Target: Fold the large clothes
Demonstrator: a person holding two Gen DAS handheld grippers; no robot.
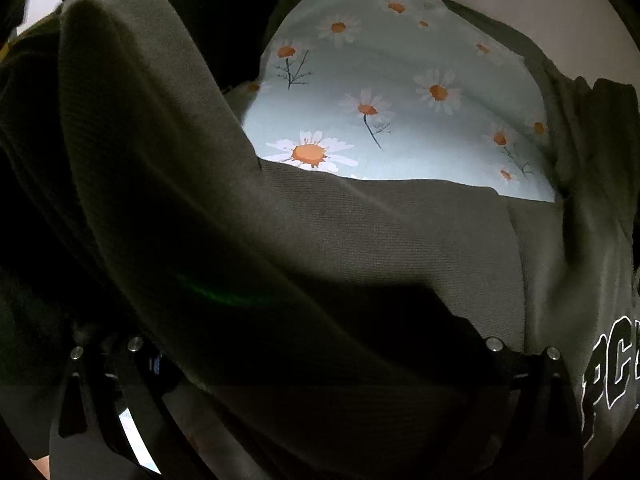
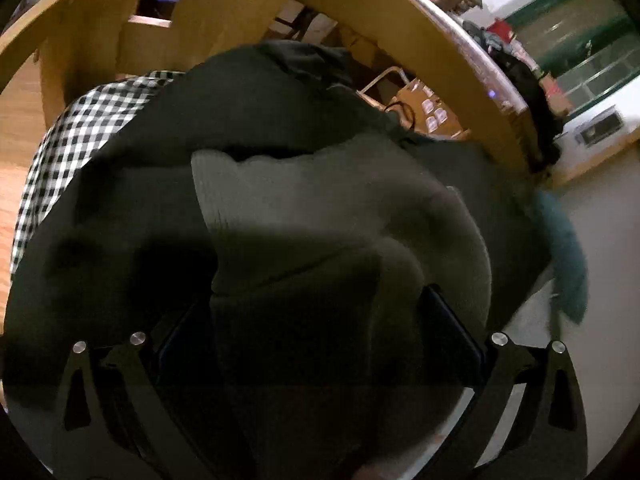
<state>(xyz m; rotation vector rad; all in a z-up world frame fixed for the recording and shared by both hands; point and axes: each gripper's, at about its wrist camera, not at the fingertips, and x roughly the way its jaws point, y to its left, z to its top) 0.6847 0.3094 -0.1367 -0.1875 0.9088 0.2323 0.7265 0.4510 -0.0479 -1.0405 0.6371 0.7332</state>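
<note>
An olive-green sweatshirt (image 1: 360, 240) with white outlined letters (image 1: 612, 364) fills the left wrist view. It is draped over my left gripper (image 1: 316, 364), which is shut on it, with the fingertips buried under the cloth. One thick fold rises up the left side. In the right wrist view the same sweatshirt (image 2: 280, 208) hangs in front of the camera. A bunch with a ribbed band sits between the black fingers (image 2: 452, 340) of my right gripper (image 2: 316, 320), which is shut on it.
A pale blue daisy-print bedsheet (image 1: 400, 92) lies beyond the sweatshirt. The right wrist view shows a black-and-white checked cloth (image 2: 80, 128) at the left, wooden furniture (image 2: 100, 40) behind, a curved wooden tabletop edge (image 2: 440, 52) and a teal fabric (image 2: 564, 256) at the right.
</note>
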